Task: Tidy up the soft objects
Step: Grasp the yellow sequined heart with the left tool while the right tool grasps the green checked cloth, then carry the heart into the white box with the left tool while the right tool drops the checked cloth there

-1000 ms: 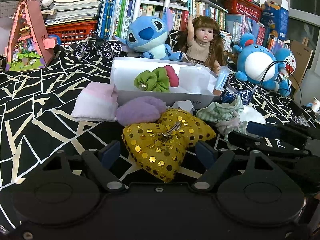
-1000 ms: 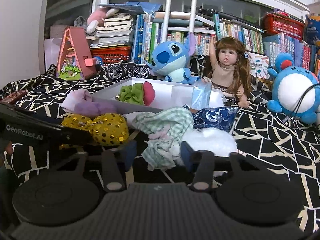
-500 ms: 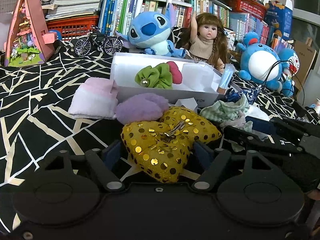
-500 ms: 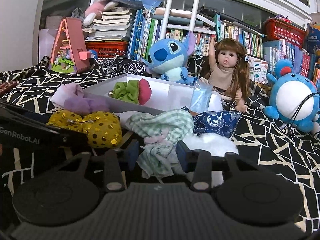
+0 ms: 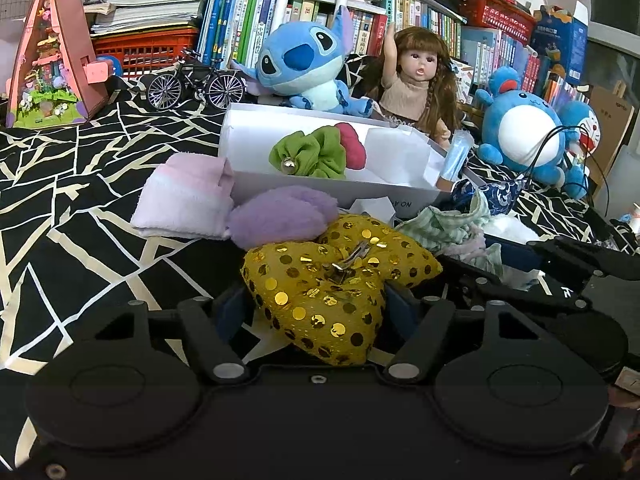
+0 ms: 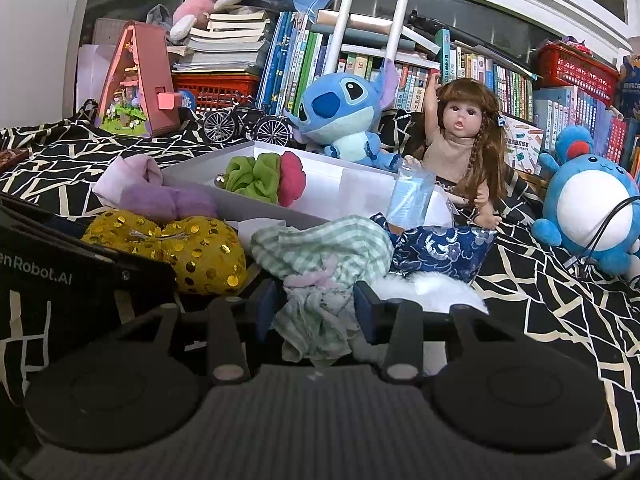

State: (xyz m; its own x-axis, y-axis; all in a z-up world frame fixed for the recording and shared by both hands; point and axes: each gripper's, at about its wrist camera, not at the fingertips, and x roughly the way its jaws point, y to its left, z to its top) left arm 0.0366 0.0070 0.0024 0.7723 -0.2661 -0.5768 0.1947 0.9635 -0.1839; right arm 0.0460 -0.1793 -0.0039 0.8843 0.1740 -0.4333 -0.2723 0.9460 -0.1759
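Observation:
A yellow sequined bow (image 5: 320,280) lies on the black patterned bedspread between the fingers of my left gripper (image 5: 314,304). Its jaws are closing, and the pads stand right at the bow's sides without squeezing it. A crumpled green checked cloth (image 6: 320,248) lies between the fingers of my right gripper (image 6: 316,304). Those jaws are opening, and the pads stand just off the cloth. Behind both is a white box (image 5: 320,192) holding a green scrunchie (image 5: 308,156) and a red one (image 5: 354,148). A purple fluffy piece (image 5: 280,216) and a pink-white towel (image 5: 184,200) lie at the box's front.
A blue patterned pouch (image 6: 440,252) and white fluff (image 6: 432,292) lie right of the cloth. A Stitch plush (image 6: 340,116), a doll (image 6: 460,140), a round blue plush (image 6: 588,208), a model bicycle (image 5: 196,84) and a pink toy house (image 5: 52,64) line the bookshelf behind.
The left jaws have narrowed in around the yellow bow. The right jaws have spread apart beside the green checked cloth, which stays on the bed.

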